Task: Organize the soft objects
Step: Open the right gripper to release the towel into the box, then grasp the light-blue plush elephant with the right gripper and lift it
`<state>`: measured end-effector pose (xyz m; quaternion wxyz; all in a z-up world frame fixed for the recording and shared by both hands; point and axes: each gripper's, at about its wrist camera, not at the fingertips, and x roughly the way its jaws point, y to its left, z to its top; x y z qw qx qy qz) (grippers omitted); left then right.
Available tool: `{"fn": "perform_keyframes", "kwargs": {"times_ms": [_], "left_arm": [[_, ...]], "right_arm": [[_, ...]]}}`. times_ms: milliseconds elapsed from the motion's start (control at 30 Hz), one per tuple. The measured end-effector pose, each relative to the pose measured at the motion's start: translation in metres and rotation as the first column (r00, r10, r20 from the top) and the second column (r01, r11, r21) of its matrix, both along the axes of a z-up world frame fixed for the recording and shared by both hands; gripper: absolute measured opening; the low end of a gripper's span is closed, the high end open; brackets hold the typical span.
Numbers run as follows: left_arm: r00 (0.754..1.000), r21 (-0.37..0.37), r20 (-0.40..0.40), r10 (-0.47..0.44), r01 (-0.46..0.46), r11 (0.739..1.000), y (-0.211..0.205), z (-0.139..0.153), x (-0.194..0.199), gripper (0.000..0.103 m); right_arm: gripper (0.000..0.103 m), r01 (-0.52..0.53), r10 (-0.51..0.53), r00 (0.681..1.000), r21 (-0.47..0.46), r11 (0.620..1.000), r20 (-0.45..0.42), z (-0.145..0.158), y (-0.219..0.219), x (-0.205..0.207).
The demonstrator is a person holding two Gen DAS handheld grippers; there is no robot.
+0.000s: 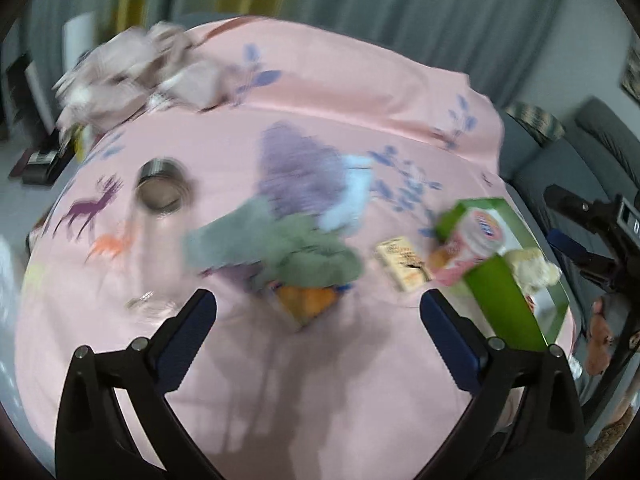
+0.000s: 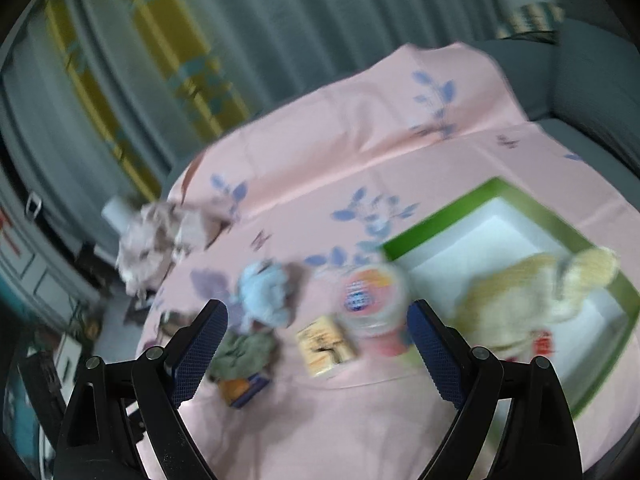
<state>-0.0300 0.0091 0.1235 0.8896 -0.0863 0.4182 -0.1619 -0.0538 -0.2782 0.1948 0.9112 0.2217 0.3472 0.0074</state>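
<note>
A green cloth [image 1: 276, 248] lies mid-table over an orange and blue box [image 1: 306, 304]; the cloth also shows in the right wrist view [image 2: 244, 354]. A light blue soft item [image 1: 348, 196] lies behind it, also in the right wrist view [image 2: 266, 294]. A cream plush toy [image 2: 536, 296] lies in the green-rimmed white box [image 2: 436, 224]; both appear at right in the left wrist view, plush [image 1: 530, 268], box [image 1: 504, 300]. A pinkish crumpled cloth [image 1: 132, 72] sits at the far left edge. My left gripper [image 1: 318, 336] and right gripper [image 2: 318, 340] are open and empty above the pink tablecloth. Both views are blurred.
A metal cup [image 1: 162, 192] stands at left. A round lidded tub [image 2: 370, 298] and a small cream packet [image 2: 326, 344] lie by the green box. A clear glass item [image 1: 150, 304] lies near the left finger. Grey curtains and a grey sofa [image 2: 592, 80] lie beyond the table.
</note>
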Motion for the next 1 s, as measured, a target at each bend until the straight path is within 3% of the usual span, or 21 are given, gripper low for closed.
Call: {"fn": "perform_keyframes", "kwargs": {"times_ms": [200,367,467,567,700,833,1000], "left_arm": [[0.993,-0.061,-0.067,0.097,-0.101,0.993,0.041,-0.015,-0.002,0.102],[0.990,-0.074,-0.082,0.111,-0.117,0.990,0.057,-0.020,-0.004,0.102],[0.991,-0.079,-0.085,0.103,-0.110,0.991,0.061,-0.022,-0.003,0.102],[0.990,-0.083,-0.094,0.103,-0.111,0.990,0.064,-0.026,-0.003,0.102],[0.988,-0.091,-0.120,0.097,-0.108,0.990,0.065,-0.033,-0.001,0.102],[0.988,-0.090,-0.123,0.093,-0.104,0.990,0.064,-0.034,0.000,0.102],[0.989,-0.089,-0.118,0.085,-0.095,0.991,0.061,-0.031,-0.004,0.102]], "right_arm": [[0.092,-0.088,0.102,0.988,0.116,0.989,-0.116,-0.012,0.052,0.066],[0.081,-0.004,0.028,0.968,0.099,0.995,-0.248,-0.044,0.070,0.126],[0.075,0.022,0.025,0.945,0.140,0.990,-0.326,-0.075,0.073,0.155],[0.072,0.033,0.035,0.932,0.180,0.983,-0.362,-0.096,0.076,0.170],[0.071,0.057,0.010,0.921,0.160,0.986,-0.390,-0.112,0.078,0.179],[0.059,0.041,0.042,0.909,0.191,0.981,-0.414,-0.128,0.081,0.188],[0.053,0.039,0.045,0.924,0.210,0.977,-0.379,-0.121,0.080,0.179]]}}
